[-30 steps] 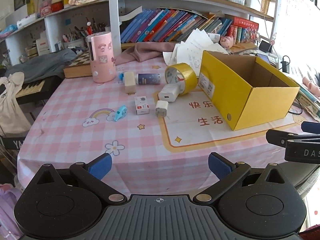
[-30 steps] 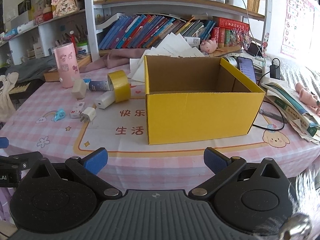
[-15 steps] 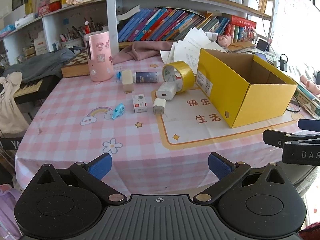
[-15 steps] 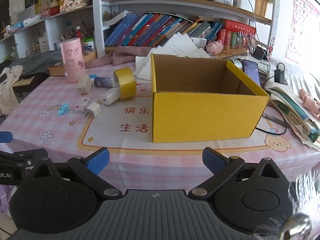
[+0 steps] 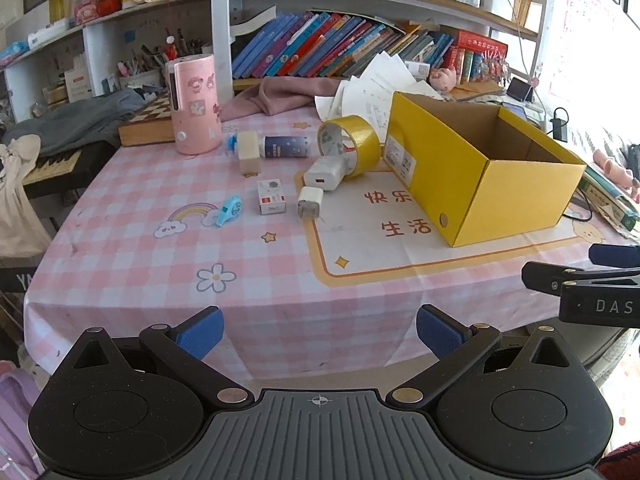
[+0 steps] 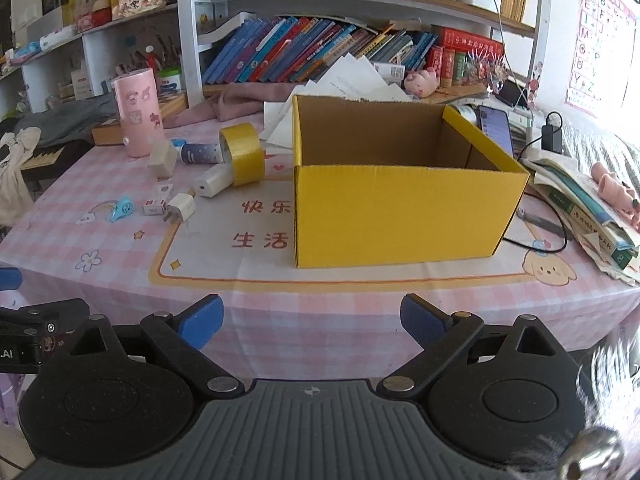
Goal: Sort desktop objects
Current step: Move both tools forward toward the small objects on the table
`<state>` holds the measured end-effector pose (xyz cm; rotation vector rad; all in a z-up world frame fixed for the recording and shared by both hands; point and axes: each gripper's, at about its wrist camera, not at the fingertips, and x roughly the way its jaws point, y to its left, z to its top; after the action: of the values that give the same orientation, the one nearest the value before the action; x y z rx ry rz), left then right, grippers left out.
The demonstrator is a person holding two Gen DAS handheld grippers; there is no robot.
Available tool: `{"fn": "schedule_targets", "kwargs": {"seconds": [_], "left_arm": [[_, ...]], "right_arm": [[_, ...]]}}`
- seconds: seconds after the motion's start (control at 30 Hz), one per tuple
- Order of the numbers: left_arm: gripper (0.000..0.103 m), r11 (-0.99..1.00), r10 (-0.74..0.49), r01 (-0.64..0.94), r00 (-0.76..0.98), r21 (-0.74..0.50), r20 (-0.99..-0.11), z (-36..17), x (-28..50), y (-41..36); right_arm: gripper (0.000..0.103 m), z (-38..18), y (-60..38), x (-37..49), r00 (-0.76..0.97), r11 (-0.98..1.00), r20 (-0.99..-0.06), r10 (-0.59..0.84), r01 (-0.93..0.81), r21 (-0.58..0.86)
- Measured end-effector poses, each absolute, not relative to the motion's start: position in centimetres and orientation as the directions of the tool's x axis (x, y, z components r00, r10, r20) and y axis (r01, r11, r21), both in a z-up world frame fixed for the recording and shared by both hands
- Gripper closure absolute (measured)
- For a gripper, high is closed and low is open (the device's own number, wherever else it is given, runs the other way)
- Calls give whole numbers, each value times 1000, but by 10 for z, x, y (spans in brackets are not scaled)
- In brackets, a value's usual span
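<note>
Yellow box upright, mouth upward, long axis across the right-wrist view, left gripper spread wide, nothing held, right gripper wide, jaws closing, nothing between.

Both grippers hover side by side just short of the table's near edge, tilted downward: the left gripper spread wide and empty, the right gripper also empty, its jaws closing slightly.

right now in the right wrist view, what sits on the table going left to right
pink cup → blue tape dispenser → small white plug → yellow tape roll → yellow box → phone
</note>
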<state>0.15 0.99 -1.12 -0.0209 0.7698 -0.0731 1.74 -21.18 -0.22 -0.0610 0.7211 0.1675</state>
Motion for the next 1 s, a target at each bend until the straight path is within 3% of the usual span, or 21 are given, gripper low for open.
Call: {"fn": "schedule_targets", "kwargs": {"seconds": [0.3, 1.0], "left_arm": [[0, 998, -60, 44, 723, -40, -688, -11, -8, 19], [1, 988, 36, -134, 693, -80, -720, -24, 10, 71]], "right_arm": [[23, -5, -201, 18, 712, 980, -683, 162, -200, 24], [24, -5, -135, 61, 683, 911, -667, 297, -412, -16]]}}
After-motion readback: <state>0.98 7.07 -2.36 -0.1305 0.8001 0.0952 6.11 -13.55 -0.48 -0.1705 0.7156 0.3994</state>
